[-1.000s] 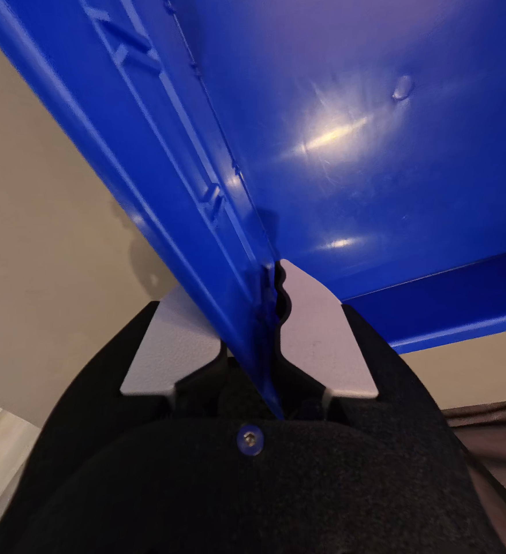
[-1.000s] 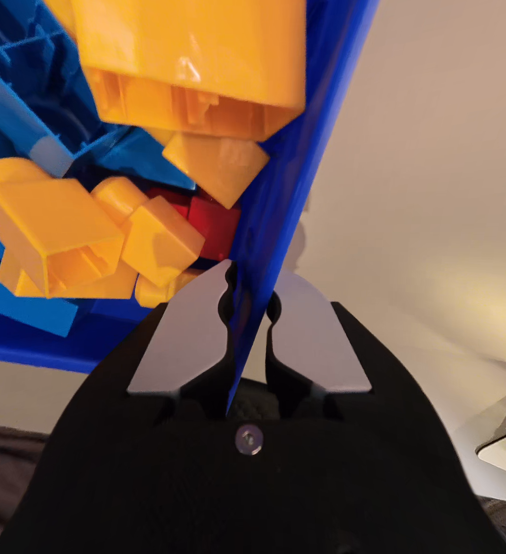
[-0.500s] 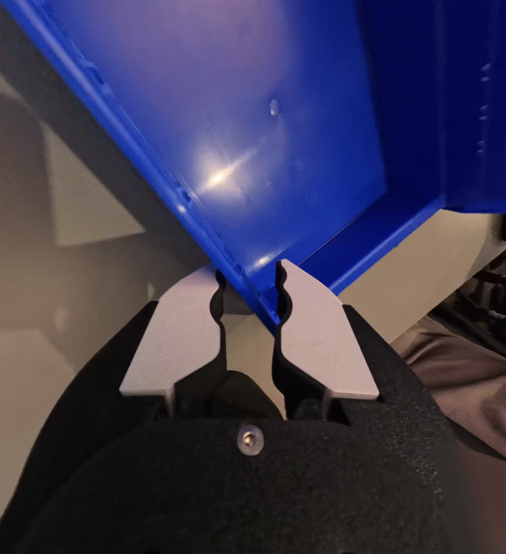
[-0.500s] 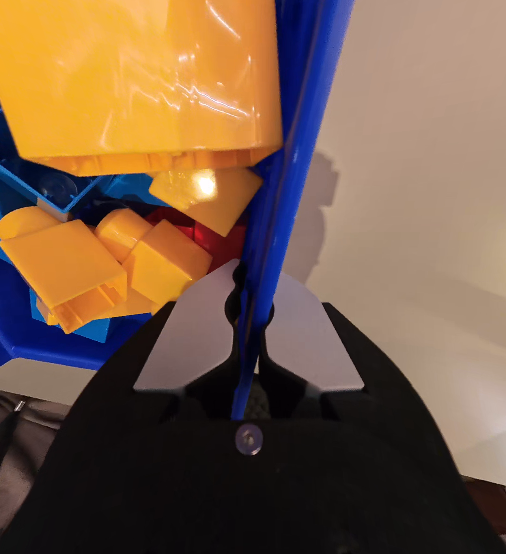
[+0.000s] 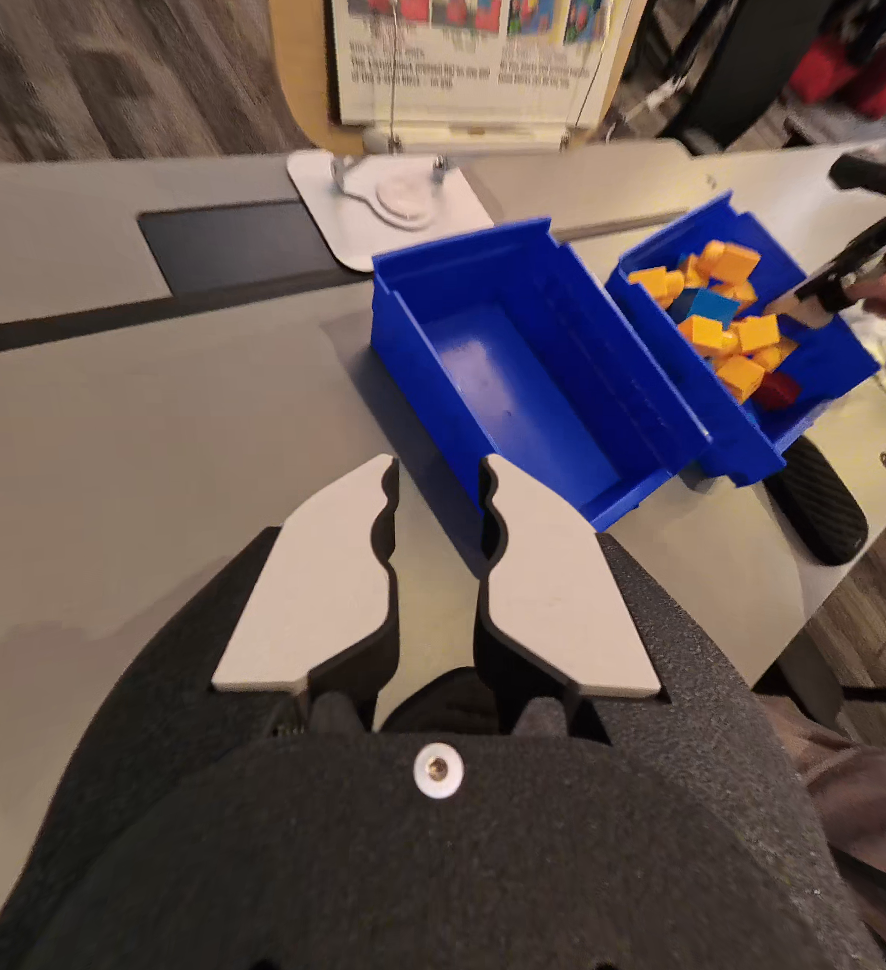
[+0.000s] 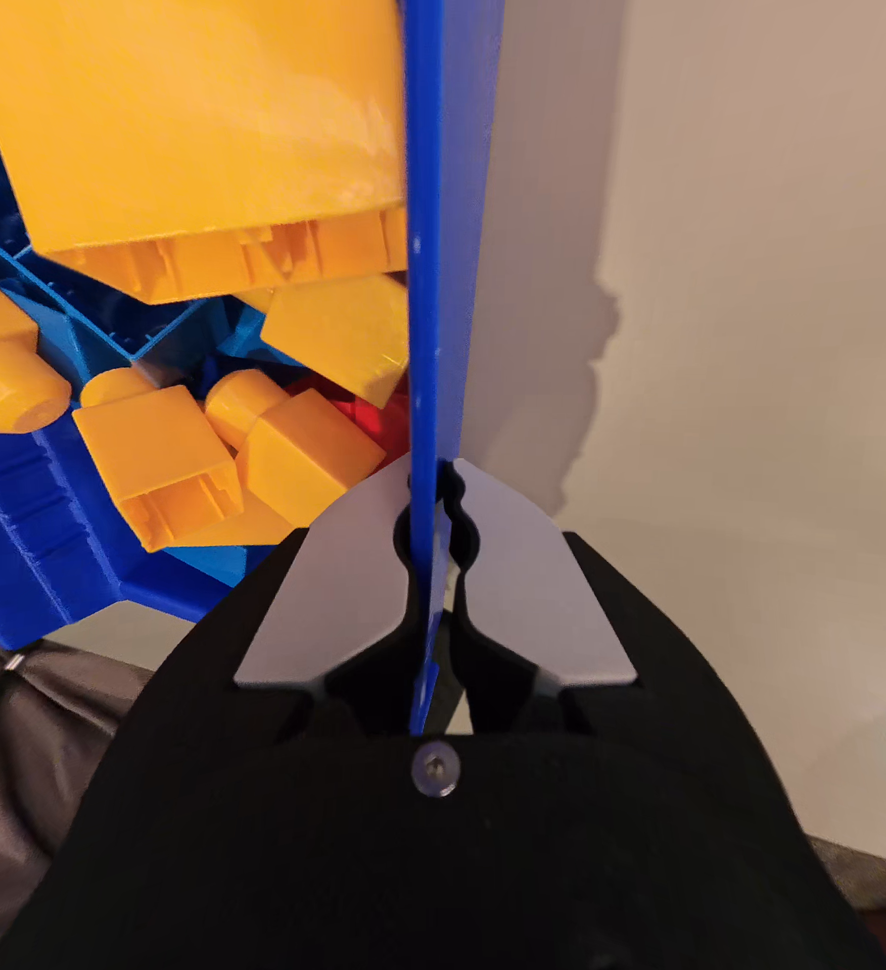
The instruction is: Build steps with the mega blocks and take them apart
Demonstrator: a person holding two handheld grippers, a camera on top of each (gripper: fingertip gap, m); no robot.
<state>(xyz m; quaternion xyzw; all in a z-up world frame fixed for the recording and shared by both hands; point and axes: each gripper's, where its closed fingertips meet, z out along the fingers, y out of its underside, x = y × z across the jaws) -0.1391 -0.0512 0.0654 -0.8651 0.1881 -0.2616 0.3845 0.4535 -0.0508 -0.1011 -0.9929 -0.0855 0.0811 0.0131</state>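
Blue bin wall (image 6: 425, 315) pinched in right claw (image 6: 433, 472); left claw (image 5: 436, 464) narrowly parted, holding nothing, above table (image 5: 141, 446).

Your left wrist camera sits behind the left tongs (image 5: 436, 475), high above the worktop (image 5: 167, 446), and looks forward and down across it. From that distance it takes in the empty blue bin (image 5: 514, 378), the bin of blocks (image 5: 818, 367) just beside it, and the right tongs (image 5: 797, 309) at that bin's far wall.

Your right wrist camera looks along the right tongs (image 6: 433, 472) from very close. That same bin's wall (image 6: 430, 262) runs straight up the middle of its view, with yellow blocks (image 6: 194, 131) filling the left side and pale worktop (image 6: 745, 367) the right. The two views share that bin, its blocks and the right tongs.
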